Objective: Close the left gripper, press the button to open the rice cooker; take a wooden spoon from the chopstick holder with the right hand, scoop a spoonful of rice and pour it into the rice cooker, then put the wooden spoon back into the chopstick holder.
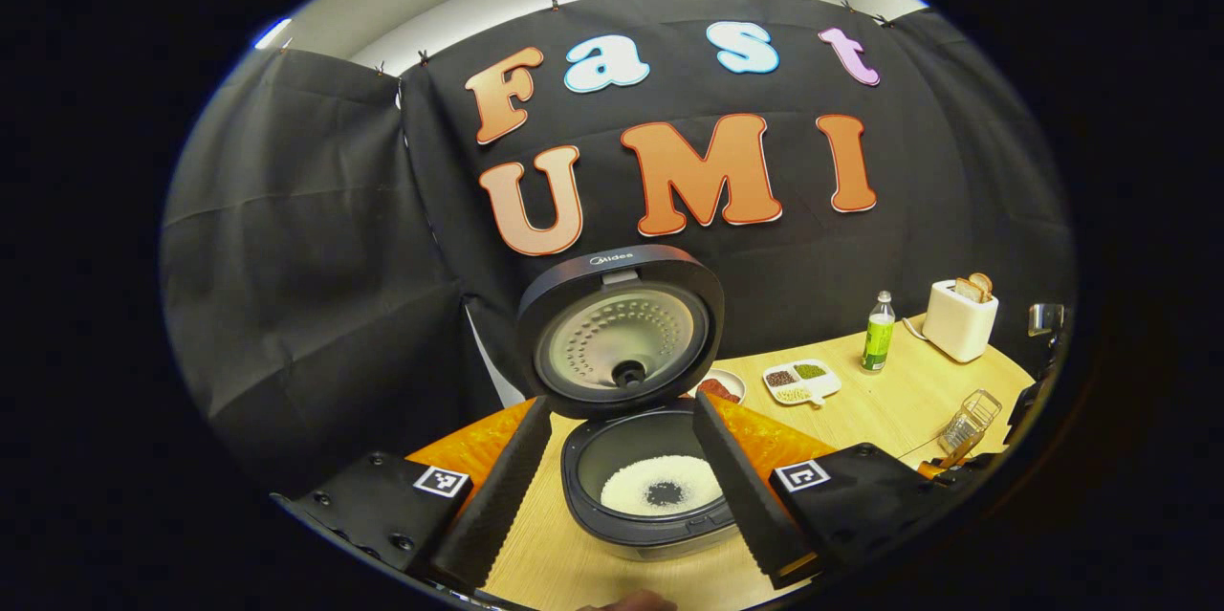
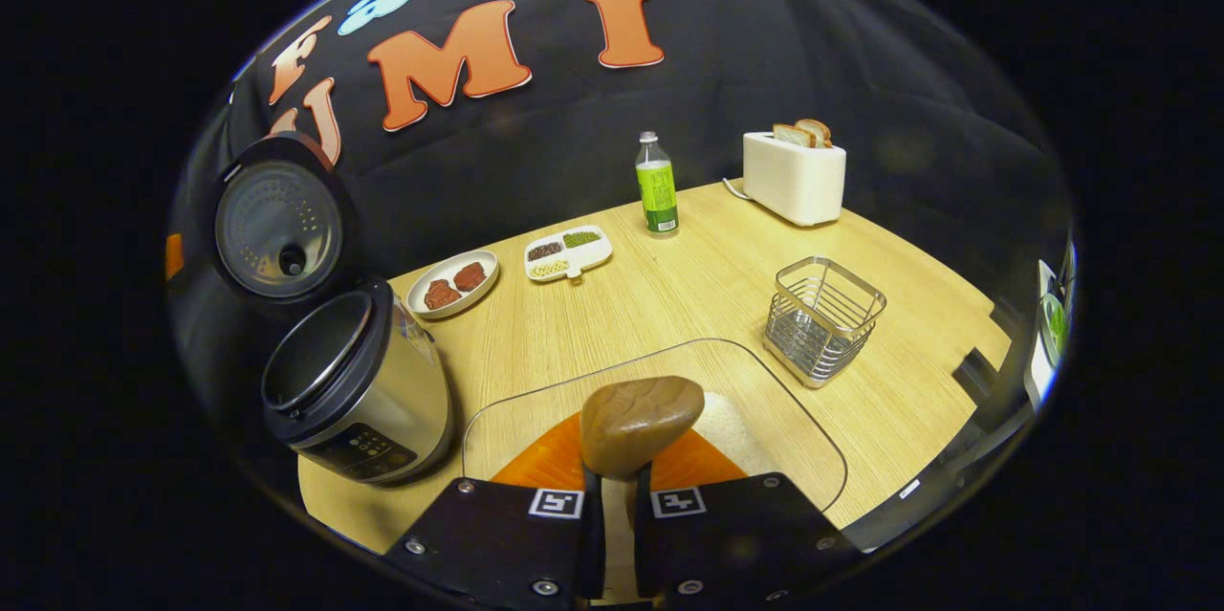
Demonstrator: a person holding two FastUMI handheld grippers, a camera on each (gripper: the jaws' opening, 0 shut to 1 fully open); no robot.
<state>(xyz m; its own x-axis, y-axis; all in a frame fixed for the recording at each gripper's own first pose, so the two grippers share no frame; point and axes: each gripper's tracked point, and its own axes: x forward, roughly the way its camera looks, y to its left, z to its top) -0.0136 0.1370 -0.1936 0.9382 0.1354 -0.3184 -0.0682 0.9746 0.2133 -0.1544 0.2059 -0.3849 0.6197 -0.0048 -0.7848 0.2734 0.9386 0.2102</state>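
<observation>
The rice cooker (image 1: pixel 650 496) stands open, its lid (image 1: pixel 622 334) tilted up and white rice with a dark patch in its pot. My left gripper (image 1: pixel 620 403) is open, one finger on each side of the pot, close above it. In the right gripper view the cooker (image 2: pixel 359 391) stands at the left with its lid (image 2: pixel 277 229) raised. My right gripper (image 2: pixel 617 487) is shut on the wooden spoon (image 2: pixel 636 425), whose bowl sticks up over a clear container (image 2: pixel 803 439) with white rice in it. The wire chopstick holder (image 2: pixel 822 319) stands to the right, nothing in it.
On the wooden table (image 2: pixel 688 295) farther back are a plate of reddish pieces (image 2: pixel 452 284), a divided dish of beans (image 2: pixel 568 252), a green-labelled bottle (image 2: pixel 657 185) and a white toaster (image 2: pixel 794 176) with bread. An orange mat (image 2: pixel 545 468) lies under the clear container.
</observation>
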